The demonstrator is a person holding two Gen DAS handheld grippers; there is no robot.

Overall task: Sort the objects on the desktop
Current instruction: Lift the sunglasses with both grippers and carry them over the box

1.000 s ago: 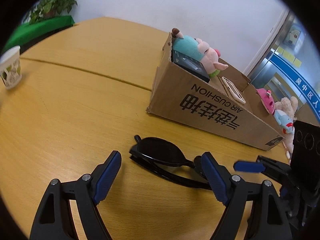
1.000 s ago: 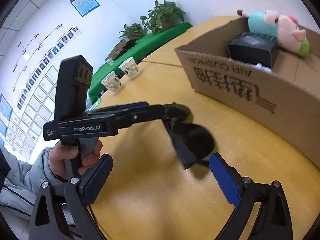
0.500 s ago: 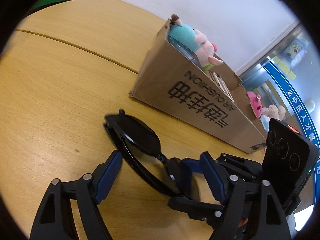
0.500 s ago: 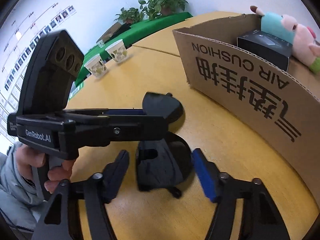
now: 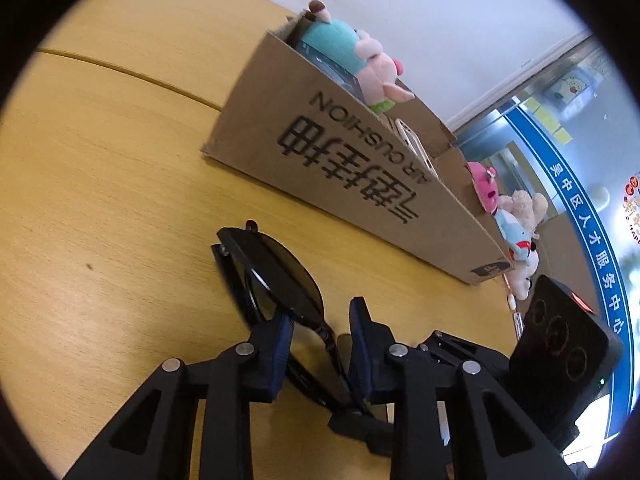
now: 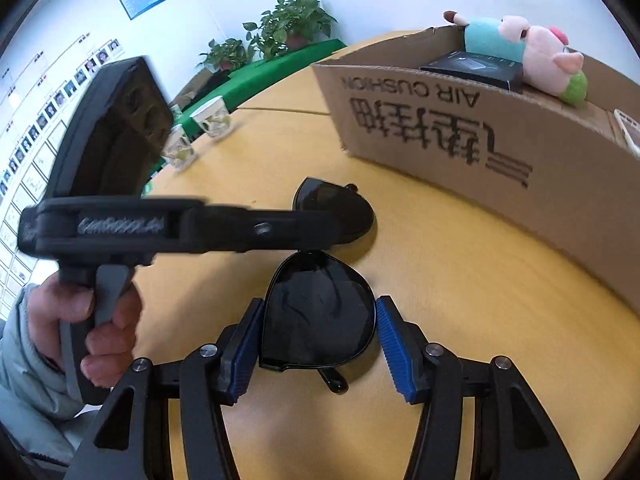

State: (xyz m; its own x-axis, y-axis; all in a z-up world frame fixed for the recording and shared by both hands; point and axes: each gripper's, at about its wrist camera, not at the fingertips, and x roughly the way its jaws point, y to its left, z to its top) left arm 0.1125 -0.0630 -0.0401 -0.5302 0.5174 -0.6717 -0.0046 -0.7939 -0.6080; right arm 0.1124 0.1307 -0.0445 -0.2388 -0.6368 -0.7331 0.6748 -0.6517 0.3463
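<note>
The left gripper (image 5: 322, 328) has its blue pads drawn narrow around the bridge of the black sunglasses (image 5: 276, 284); whether they actually pinch it cannot be told. The right gripper (image 6: 318, 334) brackets the near lens, pads just beside both rims, contact unclear. The sunglasses (image 6: 320, 316) lie folded on the wooden table (image 6: 460, 300), long axis running away from the right gripper toward the left one, whose body carries a blurred white label. Beyond them stands a cardboard box (image 6: 460, 132) printed "AIR CUSHION" upside down above large Chinese characters, holding a plush pig (image 6: 532, 56).
</note>
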